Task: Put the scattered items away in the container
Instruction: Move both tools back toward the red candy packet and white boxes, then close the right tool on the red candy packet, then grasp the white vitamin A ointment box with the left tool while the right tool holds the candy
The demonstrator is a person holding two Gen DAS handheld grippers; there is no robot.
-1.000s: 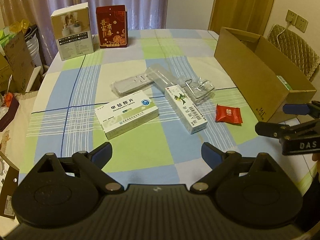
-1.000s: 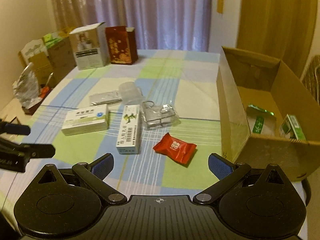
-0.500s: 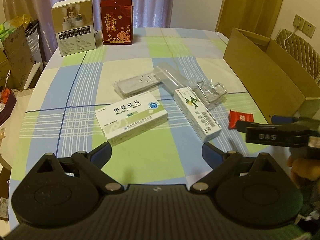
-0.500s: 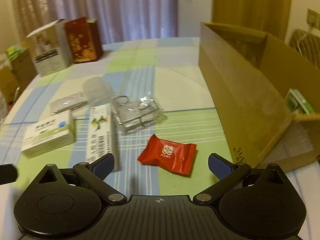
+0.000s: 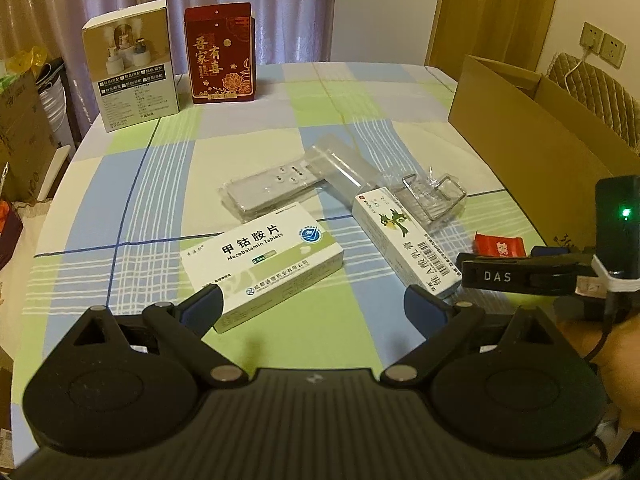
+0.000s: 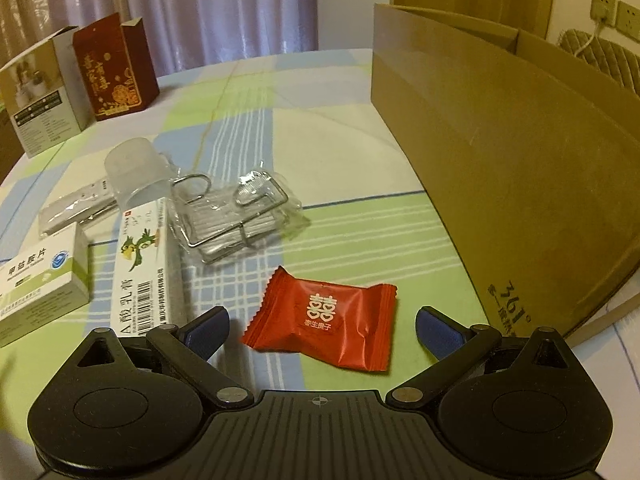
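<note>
A red candy packet (image 6: 326, 314) lies on the checked tablecloth between the spread fingers of my right gripper (image 6: 322, 330), which is open and low over it. In the left wrist view the same red packet (image 5: 498, 246) shows behind the right gripper's finger. My left gripper (image 5: 312, 306) is open just before the white-and-green tablet box (image 5: 262, 260). A long white ointment box (image 5: 406, 240), a bagged wire rack (image 6: 236, 216), a bagged remote (image 5: 268, 190) and a clear plastic case (image 6: 136, 174) lie in the middle. The cardboard box (image 6: 500, 168) stands on the right.
A red gift box (image 5: 220, 64) and a white product box (image 5: 132, 64) stand upright at the table's far left. A chair back (image 5: 592, 84) and wall sockets are behind the cardboard box. Clutter sits beyond the table's left edge. A hand (image 5: 620, 360) holds the right gripper.
My right gripper has dropped and moved forward until the red packet lies between its fingers. My left gripper has edged closer to the tablet box.
</note>
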